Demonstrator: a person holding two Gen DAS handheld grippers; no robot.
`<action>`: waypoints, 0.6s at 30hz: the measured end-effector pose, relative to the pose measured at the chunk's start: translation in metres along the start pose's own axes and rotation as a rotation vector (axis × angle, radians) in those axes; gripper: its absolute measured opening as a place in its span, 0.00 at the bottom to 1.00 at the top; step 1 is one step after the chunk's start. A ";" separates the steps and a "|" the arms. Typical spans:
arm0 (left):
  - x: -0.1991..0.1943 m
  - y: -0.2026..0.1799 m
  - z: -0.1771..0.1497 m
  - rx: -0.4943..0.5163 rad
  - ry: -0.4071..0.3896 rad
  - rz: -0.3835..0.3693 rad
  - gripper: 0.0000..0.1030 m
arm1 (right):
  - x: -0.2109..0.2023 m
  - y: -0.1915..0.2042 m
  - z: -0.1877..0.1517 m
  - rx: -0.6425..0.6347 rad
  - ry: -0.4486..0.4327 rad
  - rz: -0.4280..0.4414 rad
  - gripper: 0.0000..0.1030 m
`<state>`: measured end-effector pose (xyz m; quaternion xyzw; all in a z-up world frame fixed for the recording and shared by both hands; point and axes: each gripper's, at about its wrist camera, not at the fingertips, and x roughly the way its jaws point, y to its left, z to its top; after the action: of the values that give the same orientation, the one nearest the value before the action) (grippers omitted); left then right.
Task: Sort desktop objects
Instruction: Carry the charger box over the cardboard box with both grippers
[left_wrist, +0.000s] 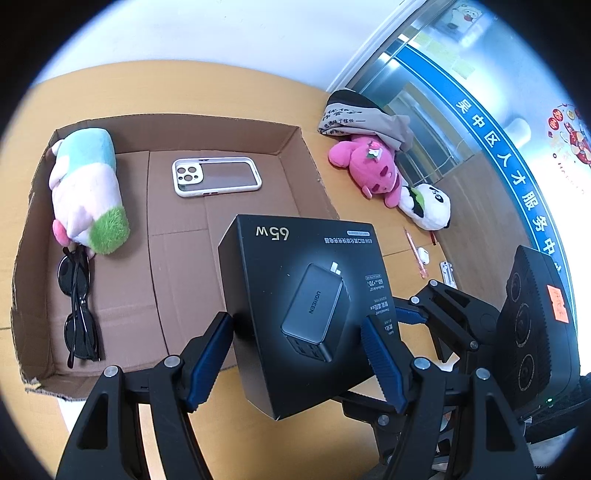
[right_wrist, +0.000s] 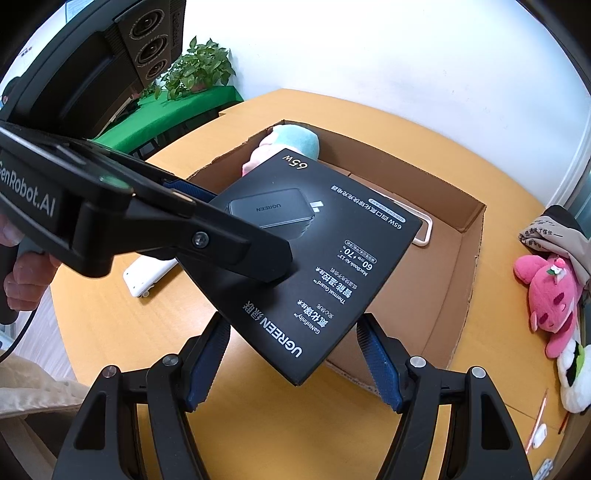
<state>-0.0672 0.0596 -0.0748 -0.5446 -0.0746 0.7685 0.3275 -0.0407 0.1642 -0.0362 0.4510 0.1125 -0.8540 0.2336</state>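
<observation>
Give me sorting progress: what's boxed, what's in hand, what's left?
Boxed: pastel plush, sunglasses and phone case lie in the cardboard box. In hand: the left hand-held gripper clamps the black charger box above the cardboard box's near edge; the right hand-held gripper is open beneath it. Left on the table: pink plush, panda plush, pen.

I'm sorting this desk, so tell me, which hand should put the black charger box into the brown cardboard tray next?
Left. The left gripper already clamps the black charger box by its edges, above the brown cardboard tray's near edge. The right gripper has its fingers spread, gripping nothing.
</observation>
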 end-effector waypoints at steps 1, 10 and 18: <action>0.002 0.001 0.002 0.001 0.004 0.002 0.69 | 0.003 -0.002 0.001 0.003 0.003 0.002 0.74; 0.028 0.018 0.032 -0.002 0.043 0.012 0.68 | 0.032 -0.028 0.014 0.020 0.025 0.016 0.74; 0.068 0.044 0.057 -0.028 0.088 -0.007 0.68 | 0.073 -0.058 0.027 0.007 0.092 0.027 0.74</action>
<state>-0.1495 0.0791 -0.1270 -0.5820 -0.0727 0.7417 0.3255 -0.1247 0.1820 -0.0824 0.4919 0.1141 -0.8296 0.2384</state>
